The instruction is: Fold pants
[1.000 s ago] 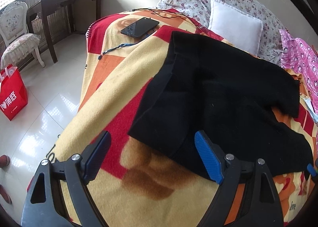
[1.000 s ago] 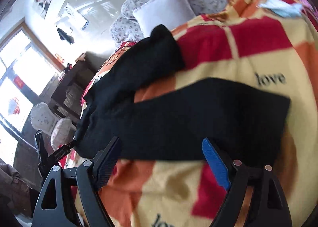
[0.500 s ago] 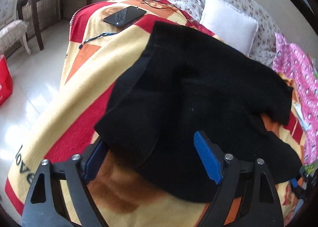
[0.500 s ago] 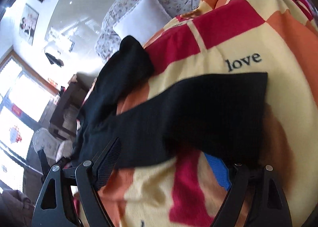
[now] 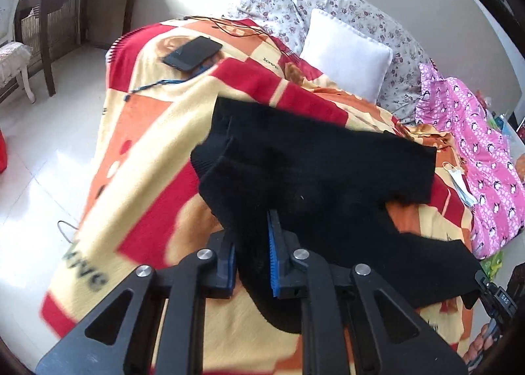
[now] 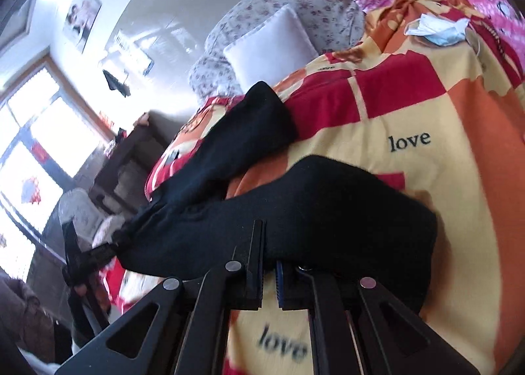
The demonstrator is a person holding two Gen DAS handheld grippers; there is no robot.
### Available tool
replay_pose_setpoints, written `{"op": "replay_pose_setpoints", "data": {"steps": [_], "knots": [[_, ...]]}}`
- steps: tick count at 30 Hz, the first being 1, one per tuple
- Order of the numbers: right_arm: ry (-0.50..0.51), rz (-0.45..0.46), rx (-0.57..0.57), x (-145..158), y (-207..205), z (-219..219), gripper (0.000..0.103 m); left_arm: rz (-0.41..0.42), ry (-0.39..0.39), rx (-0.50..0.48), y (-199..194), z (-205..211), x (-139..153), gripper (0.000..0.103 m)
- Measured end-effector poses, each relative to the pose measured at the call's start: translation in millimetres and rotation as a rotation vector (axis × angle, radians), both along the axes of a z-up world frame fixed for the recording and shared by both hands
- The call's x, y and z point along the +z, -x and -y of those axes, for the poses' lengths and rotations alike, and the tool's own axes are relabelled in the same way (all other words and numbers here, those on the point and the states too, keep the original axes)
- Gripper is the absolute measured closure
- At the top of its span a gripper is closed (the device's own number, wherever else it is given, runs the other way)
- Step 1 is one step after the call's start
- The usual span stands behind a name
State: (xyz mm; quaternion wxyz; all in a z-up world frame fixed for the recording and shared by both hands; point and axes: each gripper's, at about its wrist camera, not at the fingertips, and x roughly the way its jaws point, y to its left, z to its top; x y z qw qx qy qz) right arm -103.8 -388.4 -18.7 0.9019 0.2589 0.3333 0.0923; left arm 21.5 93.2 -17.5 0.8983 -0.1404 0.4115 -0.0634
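**Black fabric pinched at both ends**

Black pants lie across the checked blanket on the bed, one leg reaching toward the white pillow. The left gripper is pressed together on a bunched edge of the fabric; the right gripper is likewise clamped on the other end. Cloth covers the right gripper's blue pad almost wholly. Both grippers point forward along the bed, low over the blanket. A phone lies near the bed's far corner.
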Motion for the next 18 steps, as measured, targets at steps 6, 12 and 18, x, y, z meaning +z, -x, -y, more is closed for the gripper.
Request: {"op": "replay_pose_setpoints", "data": {"steps": [6,12,18], "knots": [[0.026,-0.216,0.064,-32.4,23.9,-2.8,0.055,-0.127,-0.048,0.034,8.9,-24.1,-47.6,0.089],[0.084,-0.172,-0.085,-11.2,70.4,38.7,0.035,-0.086,-0.003,0.055,12.2,-27.6,-48.8,0.086],[0.09,-0.155,-0.217,-43.2,38.0,65.5,0.061,-0.084,-0.05,0.058,15.0,-22.0,-48.0,0.084]]}}
